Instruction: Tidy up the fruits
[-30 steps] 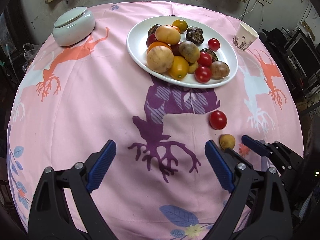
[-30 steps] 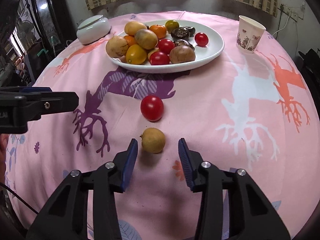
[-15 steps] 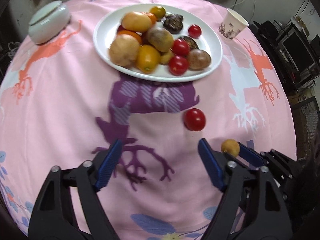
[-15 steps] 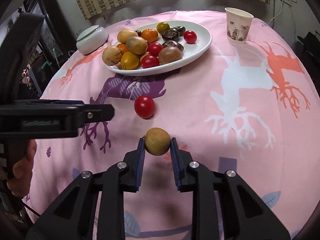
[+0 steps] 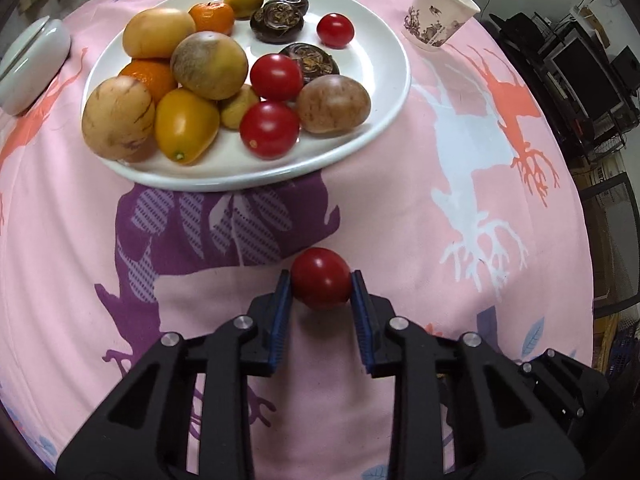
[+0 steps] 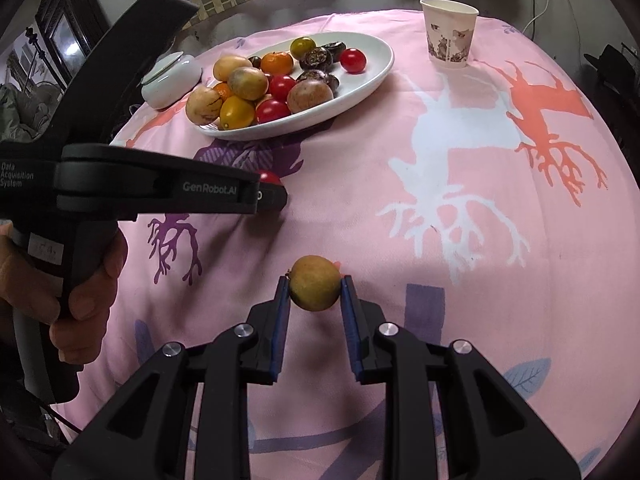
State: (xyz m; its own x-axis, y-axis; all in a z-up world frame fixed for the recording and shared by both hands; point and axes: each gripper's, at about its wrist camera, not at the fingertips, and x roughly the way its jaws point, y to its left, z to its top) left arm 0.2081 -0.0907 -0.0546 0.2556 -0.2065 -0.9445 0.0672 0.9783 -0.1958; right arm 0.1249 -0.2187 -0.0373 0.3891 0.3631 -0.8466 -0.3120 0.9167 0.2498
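My left gripper [image 5: 320, 284] is shut on a red tomato [image 5: 321, 278] just above the pink cloth, in front of the white plate [image 5: 384, 92]. The plate holds several fruits: tomatoes, oranges, yellow and brown fruits. My right gripper [image 6: 314, 290] is shut on a small brown-yellow round fruit [image 6: 315, 288] and holds it a little above the cloth. In the right wrist view the left gripper [image 6: 272, 196] reaches in from the left, with the tomato [image 6: 269, 177] mostly hidden behind it, and the plate [image 6: 372, 76] lies beyond.
A paper cup [image 5: 438, 20] stands right of the plate, also in the right wrist view [image 6: 450, 32]. A white lidded bowl [image 5: 28, 60] sits left of the plate. The round table's edge drops off on the right, with dark furniture beyond.
My left gripper moved right to the tomato and shut on it. My right gripper shut on the small brown-yellow fruit and lifted it slightly.
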